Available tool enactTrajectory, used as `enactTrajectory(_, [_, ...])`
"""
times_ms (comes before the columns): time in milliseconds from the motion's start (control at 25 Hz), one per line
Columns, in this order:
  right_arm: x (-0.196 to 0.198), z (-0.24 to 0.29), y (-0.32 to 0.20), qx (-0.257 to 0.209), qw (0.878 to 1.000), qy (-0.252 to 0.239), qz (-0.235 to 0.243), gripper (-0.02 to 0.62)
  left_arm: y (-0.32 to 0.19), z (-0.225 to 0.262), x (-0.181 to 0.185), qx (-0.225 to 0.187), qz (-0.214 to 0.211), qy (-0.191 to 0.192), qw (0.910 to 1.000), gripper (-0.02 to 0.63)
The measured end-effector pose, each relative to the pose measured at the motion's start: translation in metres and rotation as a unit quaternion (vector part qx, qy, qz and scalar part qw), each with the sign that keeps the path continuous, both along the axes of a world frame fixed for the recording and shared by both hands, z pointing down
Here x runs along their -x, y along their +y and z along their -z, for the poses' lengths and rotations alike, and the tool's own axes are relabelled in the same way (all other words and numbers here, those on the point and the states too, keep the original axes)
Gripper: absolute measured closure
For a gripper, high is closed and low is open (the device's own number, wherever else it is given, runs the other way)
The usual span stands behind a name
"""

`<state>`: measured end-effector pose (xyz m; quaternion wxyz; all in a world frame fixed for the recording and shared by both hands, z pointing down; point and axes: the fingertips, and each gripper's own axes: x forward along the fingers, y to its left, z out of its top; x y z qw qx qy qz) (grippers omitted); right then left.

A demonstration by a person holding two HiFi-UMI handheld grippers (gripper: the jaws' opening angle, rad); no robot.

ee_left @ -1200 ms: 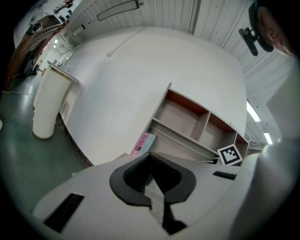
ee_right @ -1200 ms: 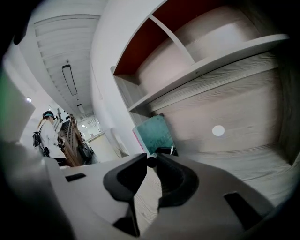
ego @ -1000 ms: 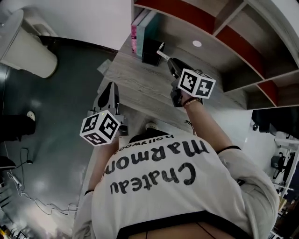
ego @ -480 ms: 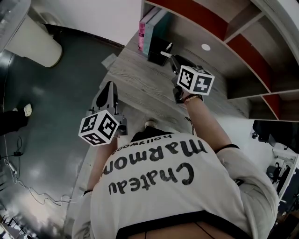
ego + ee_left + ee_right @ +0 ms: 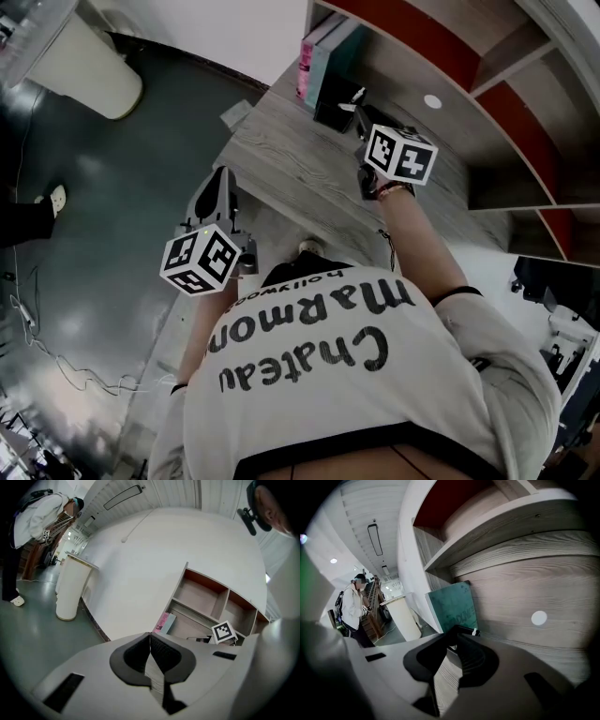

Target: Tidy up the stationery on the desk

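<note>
My right fingers [image 5: 476,663] pinch what looks like a white pen [image 5: 355,100], just above the black holder [image 5: 332,105] at the back of the tabletop [image 5: 291,178]. I should stand the pen upright over the opening, then release. My left fingers [image 5: 133,660] are closed on nothing.

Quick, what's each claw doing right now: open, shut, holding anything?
Left gripper: shut, nothing between its jaws.
Right gripper: shut on what looks like a thin white pen.
</note>
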<state>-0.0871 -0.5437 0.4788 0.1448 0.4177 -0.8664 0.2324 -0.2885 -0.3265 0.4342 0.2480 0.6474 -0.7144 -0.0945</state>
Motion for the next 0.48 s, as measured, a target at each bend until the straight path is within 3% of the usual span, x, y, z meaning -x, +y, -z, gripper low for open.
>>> enactTrajectory(480, [0.012,-0.013,-0.007,0.005,1.000,0.013,0.012,0.518,0.010,-0.007,0.012,0.013,0.020,0.000,0.9997,0.591])
